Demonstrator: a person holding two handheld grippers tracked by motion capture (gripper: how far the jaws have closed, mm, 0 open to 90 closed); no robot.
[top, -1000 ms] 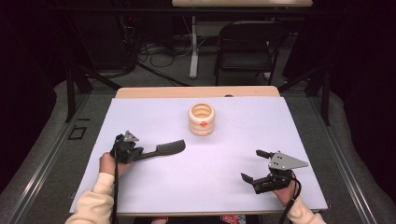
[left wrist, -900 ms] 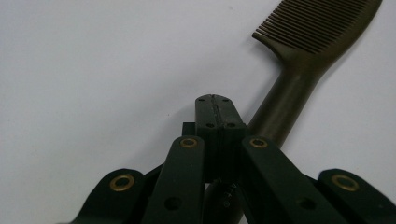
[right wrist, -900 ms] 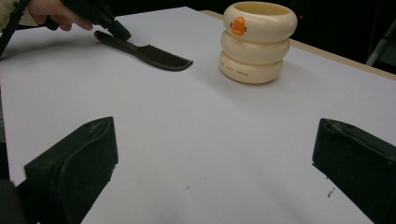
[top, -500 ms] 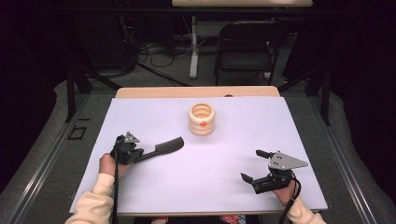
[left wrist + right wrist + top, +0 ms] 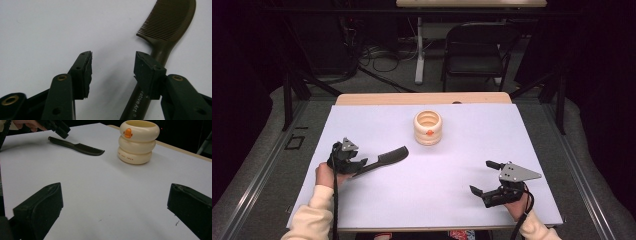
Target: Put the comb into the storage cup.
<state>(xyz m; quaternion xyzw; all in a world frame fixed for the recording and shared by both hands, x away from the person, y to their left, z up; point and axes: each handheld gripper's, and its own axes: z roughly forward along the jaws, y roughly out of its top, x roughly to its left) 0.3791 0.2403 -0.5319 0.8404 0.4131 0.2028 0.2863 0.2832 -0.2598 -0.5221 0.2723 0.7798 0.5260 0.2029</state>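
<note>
One comb [image 5: 384, 159] (teeth toward cup, seemingly) [image 5: 428, 127]

Bright, even overhead light on the table [image 5: 377, 210], dark surroundings, soft shadows.

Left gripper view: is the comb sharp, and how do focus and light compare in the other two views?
Left gripper view: comb teeth sharp, handle lettering readable, soft shadow under the jaws. Right gripper view: cup and comb fairly crisp, near jaws blurred. High view: table evenly lit with no glare, surroundings dark.
</note>
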